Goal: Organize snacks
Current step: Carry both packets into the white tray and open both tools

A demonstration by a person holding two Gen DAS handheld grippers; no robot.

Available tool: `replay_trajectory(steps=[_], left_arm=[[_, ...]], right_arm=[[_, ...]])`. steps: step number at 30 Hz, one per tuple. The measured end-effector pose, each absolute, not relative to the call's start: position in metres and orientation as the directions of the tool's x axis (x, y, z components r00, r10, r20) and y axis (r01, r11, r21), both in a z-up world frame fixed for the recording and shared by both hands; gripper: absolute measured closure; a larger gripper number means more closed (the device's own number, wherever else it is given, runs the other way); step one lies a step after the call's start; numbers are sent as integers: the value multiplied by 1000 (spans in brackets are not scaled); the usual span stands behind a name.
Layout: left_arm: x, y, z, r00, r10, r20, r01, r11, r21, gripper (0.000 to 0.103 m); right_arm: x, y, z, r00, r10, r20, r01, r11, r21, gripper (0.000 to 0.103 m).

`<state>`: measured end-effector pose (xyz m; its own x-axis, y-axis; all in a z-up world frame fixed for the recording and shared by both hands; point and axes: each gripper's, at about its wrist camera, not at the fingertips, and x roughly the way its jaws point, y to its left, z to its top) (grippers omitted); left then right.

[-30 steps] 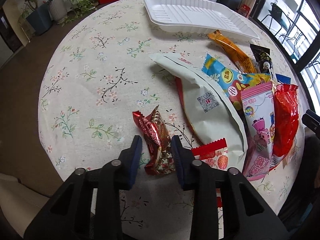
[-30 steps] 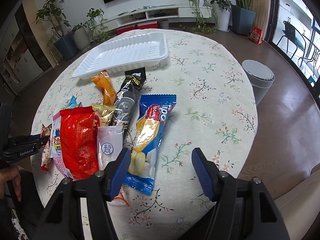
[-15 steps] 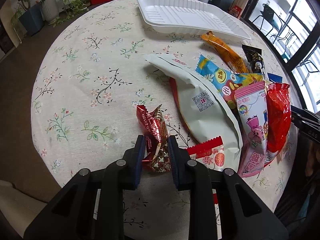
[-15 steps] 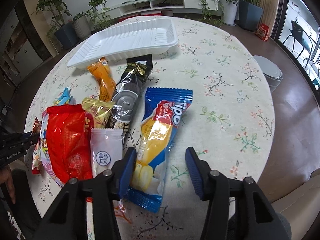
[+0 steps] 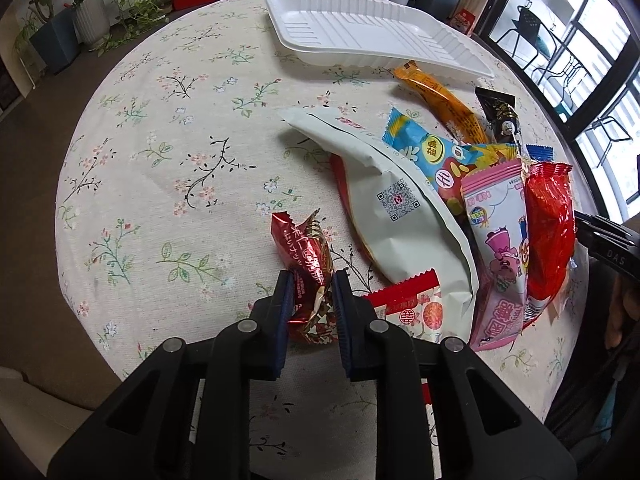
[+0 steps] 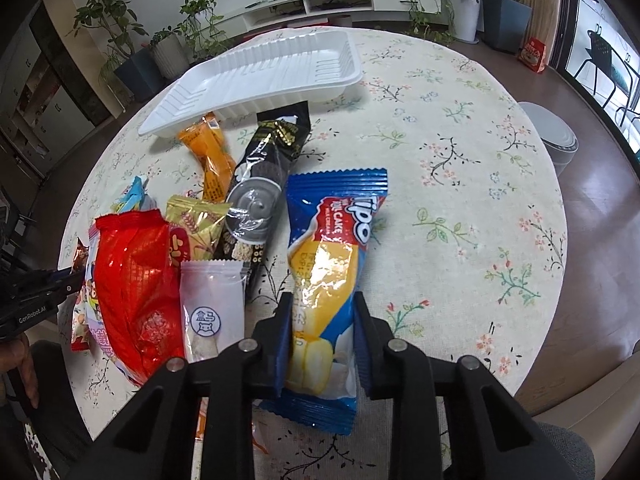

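Note:
My left gripper point(image 5: 313, 280) is shut on a dark red foil snack packet point(image 5: 300, 248) that lies on the floral tablecloth point(image 5: 180, 140); both blue pads press its crumpled lower half. In the right wrist view my right gripper point(image 6: 322, 300) straddles a blue and yellow cake packet point(image 6: 332, 232). Its jaws are closing, and the pads touch the packet's two long sides. An empty white plastic tray point(image 5: 360, 28) sits at the far side of the table, also visible as the tray point(image 6: 272, 68).
Between the two grippers lies a pile of snacks: a pale bag point(image 5: 400, 208), a pink packet point(image 5: 500, 248), a red bag point(image 6: 136, 280), an orange packet point(image 6: 212, 156), a black packet point(image 6: 264, 184) and a small white packet point(image 6: 212, 300). A grey bin point(image 6: 556, 136) stands on the floor.
The left jaws narrowed onto the red foil packet. The right gripper came lower over the blue cake packet, and its wide jaws drew in to the packet's sides.

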<state>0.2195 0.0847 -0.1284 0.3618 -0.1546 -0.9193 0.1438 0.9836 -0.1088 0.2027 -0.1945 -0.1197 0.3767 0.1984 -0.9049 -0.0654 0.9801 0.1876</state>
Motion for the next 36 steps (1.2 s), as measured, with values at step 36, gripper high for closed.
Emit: replay_trajectory(steps=[36], left_arm=[[200,110,-78,511,-205,-835,112,979,-172,89]], right_arm=[[194,-215,-71,496,207,-843,-72,978,197,75]])
